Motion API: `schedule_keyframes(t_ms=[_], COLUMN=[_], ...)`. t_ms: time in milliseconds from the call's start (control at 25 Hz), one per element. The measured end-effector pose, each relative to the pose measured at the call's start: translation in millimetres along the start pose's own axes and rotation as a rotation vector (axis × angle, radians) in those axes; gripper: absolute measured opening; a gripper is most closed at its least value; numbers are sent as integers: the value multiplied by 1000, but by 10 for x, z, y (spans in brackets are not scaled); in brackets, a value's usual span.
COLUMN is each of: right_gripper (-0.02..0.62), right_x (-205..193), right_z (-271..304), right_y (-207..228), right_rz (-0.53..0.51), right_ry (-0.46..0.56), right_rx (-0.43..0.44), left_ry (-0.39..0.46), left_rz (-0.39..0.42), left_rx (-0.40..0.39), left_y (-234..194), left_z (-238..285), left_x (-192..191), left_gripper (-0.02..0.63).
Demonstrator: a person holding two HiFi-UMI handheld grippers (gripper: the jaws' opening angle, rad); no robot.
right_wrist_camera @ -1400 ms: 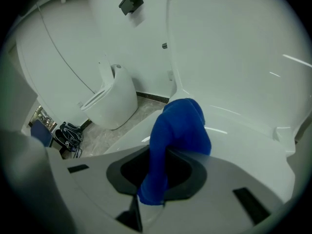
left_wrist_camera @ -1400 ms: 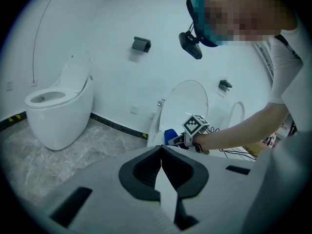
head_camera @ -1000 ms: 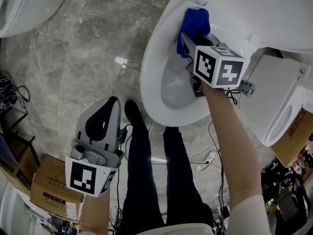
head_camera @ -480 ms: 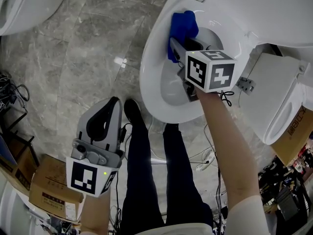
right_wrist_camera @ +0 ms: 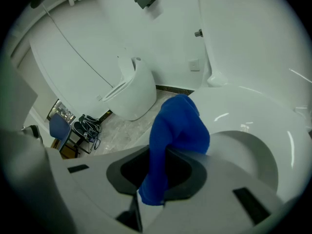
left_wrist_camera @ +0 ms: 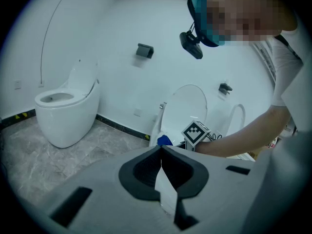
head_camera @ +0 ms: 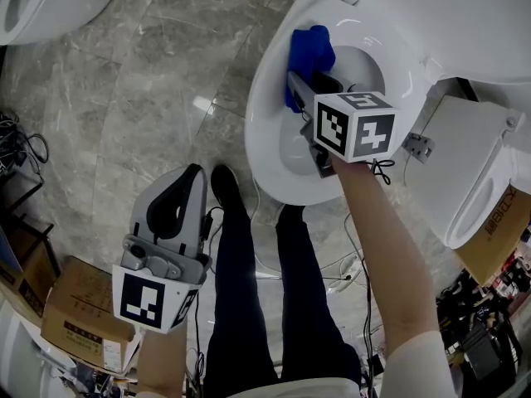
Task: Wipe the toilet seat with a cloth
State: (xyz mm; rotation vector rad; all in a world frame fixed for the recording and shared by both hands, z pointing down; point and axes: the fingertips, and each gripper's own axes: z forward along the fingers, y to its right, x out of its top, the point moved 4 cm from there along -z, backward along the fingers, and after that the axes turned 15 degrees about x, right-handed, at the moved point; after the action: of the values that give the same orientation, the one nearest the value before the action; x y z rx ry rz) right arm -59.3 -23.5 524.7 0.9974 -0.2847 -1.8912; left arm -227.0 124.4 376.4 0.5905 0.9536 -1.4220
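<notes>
A blue cloth [head_camera: 308, 56] lies pressed on the left side of the white toilet seat [head_camera: 261, 114], and my right gripper [head_camera: 304, 86] is shut on it. In the right gripper view the blue cloth [right_wrist_camera: 175, 135] hangs out from between the jaws over the seat [right_wrist_camera: 258, 116]. My left gripper [head_camera: 184, 181] is held low at the left over the floor, away from the toilet, shut with nothing in it. From the left gripper view, the cloth [left_wrist_camera: 165, 141] and the right gripper's marker cube [left_wrist_camera: 196, 132] show far off at the toilet [left_wrist_camera: 185, 106].
The raised lid [head_camera: 448, 15] stands at the top right. A second toilet [head_camera: 473, 164] is at the right, a third toilet [head_camera: 50, 2] at the top left. Cardboard boxes [head_camera: 79, 322] and cables [head_camera: 21, 152] lie at the left. The person's legs [head_camera: 249, 305] stand before the bowl.
My right gripper has dragged the blue cloth leftward along the seat's left side, from near the hinge toward the front. The left gripper has stayed still.
</notes>
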Motion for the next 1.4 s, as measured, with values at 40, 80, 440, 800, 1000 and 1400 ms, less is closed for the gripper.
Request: schedule_keyframes(t_ms=[40, 80, 440, 800, 1000, 1400], right_gripper=[74, 74, 74, 74, 74, 74], right_x=[-14, -28, -220, -367, -500, -927], right_z=[4, 8, 40, 35, 22, -115], right_y=[-22, -46, -309, -451, -586, -827], right_rz=[-1, -4, -106, -71, -125, -95], right_ry=[-3, -7, -83, -89, -124, -152], right_rx=[2, 5, 39, 63, 60, 127], left_ry=[1, 2, 8, 10, 1, 2], left_rz=[-2, -3, -10, -15, -7, -2], left_rx=[1, 1, 11, 17, 17, -1], left_y=[-5, -8, 8, 15, 25, 150], left_z=[-19, -37, -160, -241, -264, -204], left_x=[-7, -15, -88, -142, -172, -149], left_gripper=[9, 9, 9, 9, 9, 9])
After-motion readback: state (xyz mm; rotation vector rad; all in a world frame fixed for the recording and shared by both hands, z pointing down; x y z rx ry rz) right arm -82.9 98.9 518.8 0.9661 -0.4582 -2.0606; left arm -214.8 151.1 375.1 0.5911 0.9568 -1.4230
